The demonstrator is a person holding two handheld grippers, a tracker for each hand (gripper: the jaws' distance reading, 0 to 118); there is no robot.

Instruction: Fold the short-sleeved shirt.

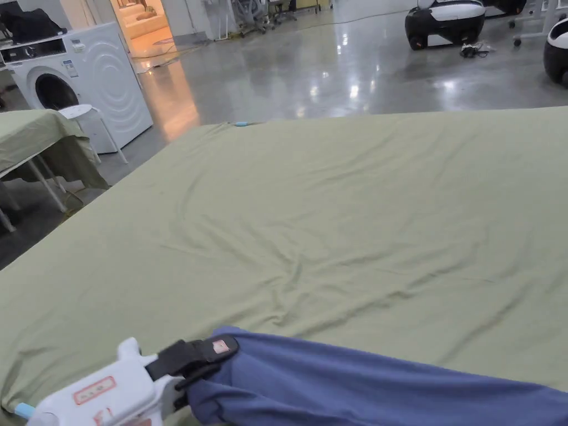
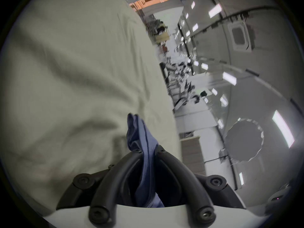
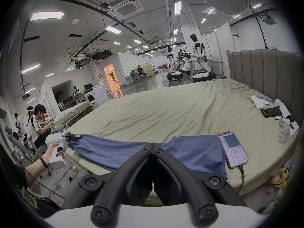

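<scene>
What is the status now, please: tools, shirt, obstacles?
Left tool shut on blue shirt. Right tool jaws together at shirt edge, grip unclear. Shirt stretched along near edge of green sheet. Phone lies beside shirt.

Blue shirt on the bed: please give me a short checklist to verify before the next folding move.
1. Left gripper holds the blue shirt: ok, cloth pinched between its jaws.
2. Right gripper holds the shirt: cannot tell; jaws shut, no cloth visibly between them.
3. Shirt spread flat: not ok, bunched along the near edge.
4. Green sheet beyond has room: ok.
5. Phone apart from the shirt: not ok, right beside its edge.
</scene>
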